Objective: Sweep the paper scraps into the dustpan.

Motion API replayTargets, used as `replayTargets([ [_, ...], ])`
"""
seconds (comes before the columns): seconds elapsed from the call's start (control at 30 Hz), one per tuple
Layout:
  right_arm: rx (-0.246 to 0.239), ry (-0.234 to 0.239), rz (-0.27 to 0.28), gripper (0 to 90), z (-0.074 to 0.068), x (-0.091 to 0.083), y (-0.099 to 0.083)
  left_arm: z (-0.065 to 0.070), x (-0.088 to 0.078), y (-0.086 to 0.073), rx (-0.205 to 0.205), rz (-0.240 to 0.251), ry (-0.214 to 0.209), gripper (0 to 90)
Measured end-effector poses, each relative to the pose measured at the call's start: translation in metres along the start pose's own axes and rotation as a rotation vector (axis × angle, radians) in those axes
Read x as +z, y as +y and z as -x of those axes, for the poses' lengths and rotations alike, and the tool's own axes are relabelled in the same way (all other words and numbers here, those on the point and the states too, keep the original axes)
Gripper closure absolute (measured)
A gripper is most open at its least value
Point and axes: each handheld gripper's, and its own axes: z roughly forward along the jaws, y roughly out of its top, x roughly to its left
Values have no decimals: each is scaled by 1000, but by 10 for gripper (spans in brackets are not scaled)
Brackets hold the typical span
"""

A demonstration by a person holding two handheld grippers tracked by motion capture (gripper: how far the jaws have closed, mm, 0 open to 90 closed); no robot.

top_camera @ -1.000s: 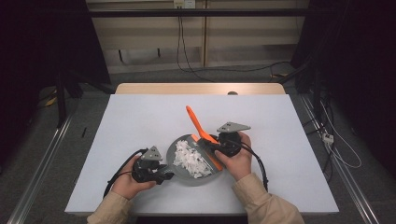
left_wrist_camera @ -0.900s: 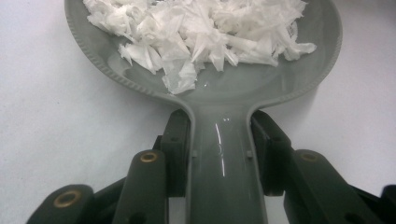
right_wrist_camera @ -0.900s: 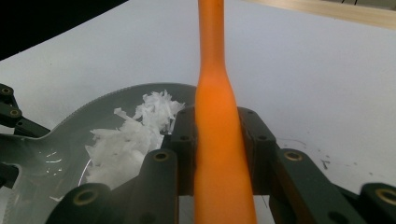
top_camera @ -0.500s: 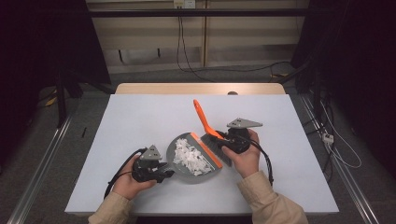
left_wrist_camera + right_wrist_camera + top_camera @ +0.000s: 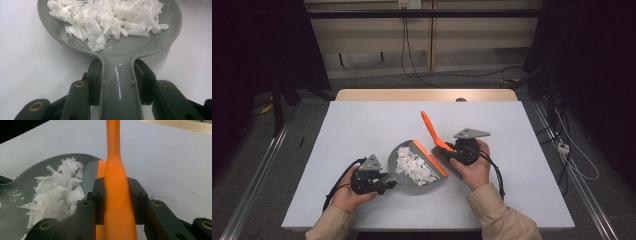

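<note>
A grey dustpan [image 5: 404,151] lies on the white table [image 5: 362,125], holding a heap of white paper scraps [image 5: 414,166]. Its lip is orange [image 5: 431,157]. My left gripper [image 5: 382,183] is shut on the pan's handle [image 5: 120,85], which sits between the two black jaws of the left gripper [image 5: 117,72]; the scraps [image 5: 107,17] lie just ahead. My right gripper [image 5: 451,153] is shut on an orange brush [image 5: 431,129], whose handle points up and away. In the right gripper view the brush [image 5: 115,177] stands clamped in the right gripper [image 5: 116,187], with the dustpan [image 5: 47,163] and scraps [image 5: 56,192] to its left.
The table's wooden far edge [image 5: 422,94] borders a floor with cables [image 5: 412,65]. Metal rails [image 5: 257,175] run along both sides of the table. Bare white surface lies behind and to both sides of the pan.
The right gripper has shifted slightly to the right with the brush, and the handle now stands a little steeper. The left gripper and the pan have stayed put.
</note>
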Motion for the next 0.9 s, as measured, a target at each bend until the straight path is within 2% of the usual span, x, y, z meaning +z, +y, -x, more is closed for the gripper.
replayTargets([
  [0.17, -1, -32, -2, 712, 5, -2, -1, 1, -1, -1, 0, -15, 0, 628],
  [0.2, 2, -39, -5, 712, 6, -1, -2, 0, -2, -1, -1, -17, -19, 628],
  [0.3, -14, -65, -26, 712, 9, 2, -6, 0, -4, -1, 7, -27, -31, 628],
  [0.33, -17, -61, -31, 713, 9, 3, -7, 1, -5, -1, 10, -34, -17, 628],
  [0.47, -48, -3, -36, 712, -3, 5, -8, 0, -1, 0, 1, -35, -25, 628],
  [0.57, -36, 49, -23, 712, -9, 6, -6, 1, -1, 1, 14, -31, -16, 627],
  [0.6, -42, 54, -22, 713, -12, 6, -5, 1, 0, 1, 16, -25, -11, 627],
  [0.7, -27, 113, -7, 713, -16, 4, -1, 2, 3, 2, 12, -14, -10, 627],
  [0.73, -33, 111, -3, 713, -18, 3, 0, 2, 3, 2, 11, -17, 4, 627],
  [0.9, -36, 107, 23, 712, -16, -2, 5, 1, 3, 2, 11, -7, -9, 627],
])
